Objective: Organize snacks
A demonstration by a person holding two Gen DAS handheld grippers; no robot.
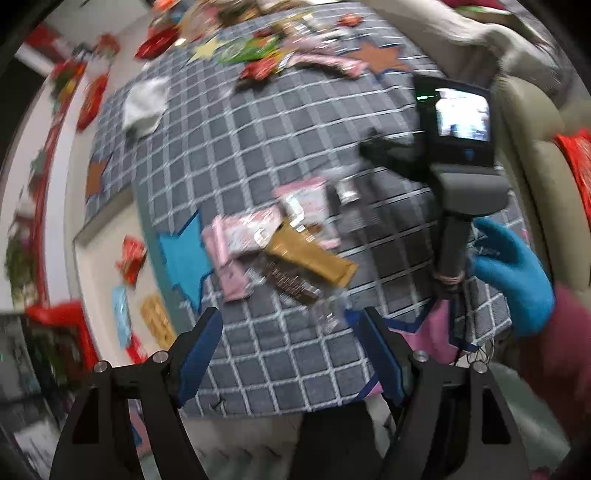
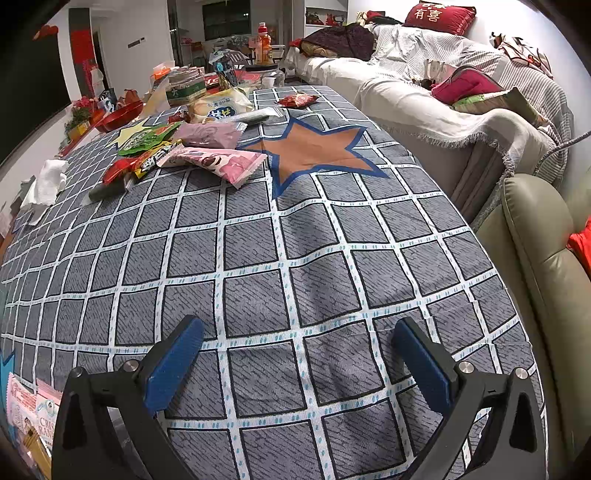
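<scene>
Hovering grippers (image 2: 295, 350), scattered snacks (image 2: 218, 162)

Place: a home living room.
Seating: a throw-covered sofa (image 2: 424, 107) at 1 o'clock, a leather armchair (image 2: 535, 258) at 3 o'clock.
Table: grid-patterned cloth (image 2: 280, 266) with star patches, snack packets (image 2: 218, 162) at 11 o'clock.
Decor: a red cushion (image 2: 439, 16) with Chinese characters on the sofa.
</scene>
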